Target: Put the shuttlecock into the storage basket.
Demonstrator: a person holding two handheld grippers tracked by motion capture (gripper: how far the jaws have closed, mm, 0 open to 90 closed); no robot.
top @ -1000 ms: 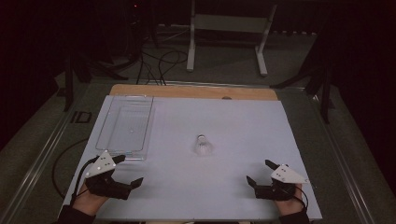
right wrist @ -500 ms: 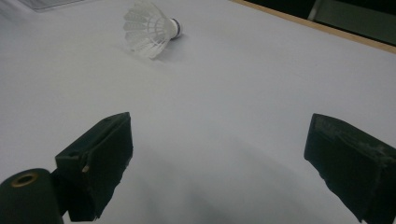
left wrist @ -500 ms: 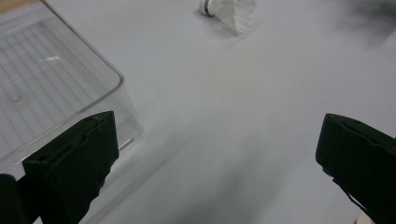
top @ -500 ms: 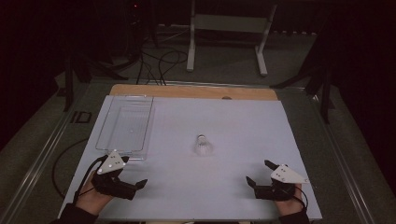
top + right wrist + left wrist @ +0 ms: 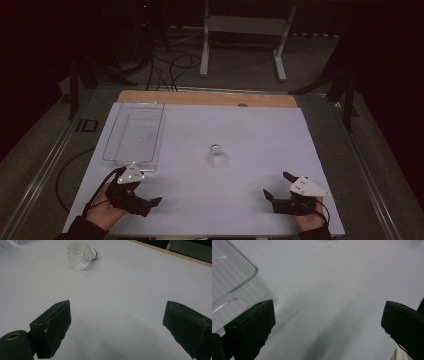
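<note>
A white feather shuttlecock (image 5: 217, 157) lies on its side mid-table, cork end pointing away from me; the right gripper view has the shuttlecock (image 5: 80, 254) far ahead at upper left. My left gripper (image 5: 150, 192) sits open near the front left, just in front of a clear plastic tray (image 5: 161, 131). In the left gripper view the left gripper (image 5: 329, 322) has wide-apart jaws over bare table, with the tray's (image 5: 234, 277) corner at left. My right gripper (image 5: 275, 184) rests open at the front right; in its own view the right gripper (image 5: 117, 325) holds nothing.
A white sheet (image 5: 250, 130) covers the table, with a wooden strip (image 5: 200, 97) along the far edge. Beyond it on the dark floor are cables (image 5: 170, 65) and a metal stand (image 5: 245, 45). A cable (image 5: 62, 175) trails off the table's left side.
My left gripper has shifted a little to the right along the front edge. The right gripper and the shuttlecock have stayed where they were.
</note>
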